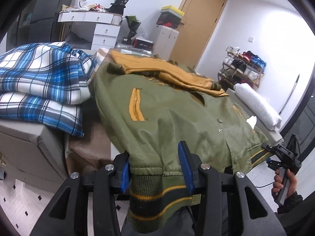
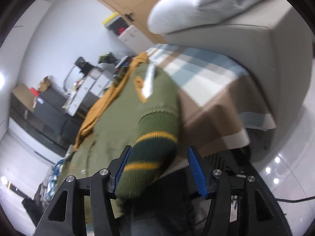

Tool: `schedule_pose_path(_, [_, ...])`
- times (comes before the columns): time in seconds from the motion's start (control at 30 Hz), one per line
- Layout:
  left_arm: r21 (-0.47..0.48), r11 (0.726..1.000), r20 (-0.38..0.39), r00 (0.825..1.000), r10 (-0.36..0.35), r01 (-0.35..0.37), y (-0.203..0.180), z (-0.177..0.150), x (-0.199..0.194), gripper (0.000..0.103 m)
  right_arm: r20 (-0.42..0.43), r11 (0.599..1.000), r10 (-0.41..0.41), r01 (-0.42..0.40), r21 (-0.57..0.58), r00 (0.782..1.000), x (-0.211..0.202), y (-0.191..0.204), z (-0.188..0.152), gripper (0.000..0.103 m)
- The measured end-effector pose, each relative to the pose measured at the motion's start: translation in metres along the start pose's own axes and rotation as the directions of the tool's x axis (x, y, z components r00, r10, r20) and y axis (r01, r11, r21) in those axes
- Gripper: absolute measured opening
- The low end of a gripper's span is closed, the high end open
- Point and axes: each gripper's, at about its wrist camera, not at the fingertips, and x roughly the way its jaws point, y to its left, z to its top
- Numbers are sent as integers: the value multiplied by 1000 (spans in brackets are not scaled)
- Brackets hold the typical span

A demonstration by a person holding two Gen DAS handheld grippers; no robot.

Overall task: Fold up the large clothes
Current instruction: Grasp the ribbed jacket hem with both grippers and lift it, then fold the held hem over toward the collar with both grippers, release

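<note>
Green jacket (image 1: 177, 114) lies spread front-up across the bed (image 1: 88, 147), mustard sleeves folded over its far end, striped knit hem hanging off the near edge toward me. My left gripper (image 1: 156, 169) pinches one hem corner between its blue pads, while my right gripper (image 2: 158, 169) has the other corner between spread jaws, only the left pad touching the knit. A plaid blanket (image 1: 39, 82) is heaped beside the jacket, a rolled white towel (image 1: 258, 106) opposite.
</note>
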Motion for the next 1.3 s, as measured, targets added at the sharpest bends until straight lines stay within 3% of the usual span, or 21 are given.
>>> schedule_pose_path(0.13, [15,1000,1,1000,-5,5,-4,2,0,36,23,1000,25,-24,-19,999,-4,4,1,59])
schedule_pose_path(0.27, [53,999,9,1000,12,-12,-12,4,0,36,40,981,75,-66,-182,996,-11,39,2,59])
schedule_pose_path(0.37, [52,998,3,1000,31,-31,-13,4,4,36,52,950,25,-7,-313,998,-7,62,0,66])
schedule_pose_path(0.47, [43,996,-13,997,80,-79,-11,1,11,36,37,959,-39,48,-280,999,7,55,0,66])
schedule_pose_path(0.5, [40,995,-15,996,92,-92,-10,1,12,36,41,969,-53,61,-240,998,11,49,0,63])
schedule_pose_path(0.57, [30,993,-8,994,113,-112,-10,2,12,33,51,976,-73,82,-203,996,13,39,0,49])
schedule_pose_path(0.6, [31,990,-4,991,136,-136,-11,3,13,20,54,975,-96,104,-197,994,15,38,1,35])
schedule_pose_path(0.67, [41,985,6,986,168,-168,-13,4,13,14,76,969,-112,126,-213,991,13,39,0,23])
schedule_pose_path(0.8, [27,988,44,987,153,-154,-13,3,1,9,114,986,-35,54,-160,993,-6,34,0,13])
schedule_pose_path(1.0, [41,995,61,994,90,-92,-23,-6,-32,8,139,992,30,-12,-129,990,-39,27,-4,12])
schedule_pose_path(1.17, [85,996,70,997,35,-41,-40,-6,-57,9,159,979,86,-54,-197,984,-75,34,2,12])
schedule_pose_path(1.3, [102,995,132,991,-10,-4,-44,17,-63,9,169,958,130,-79,-277,977,-88,65,10,12])
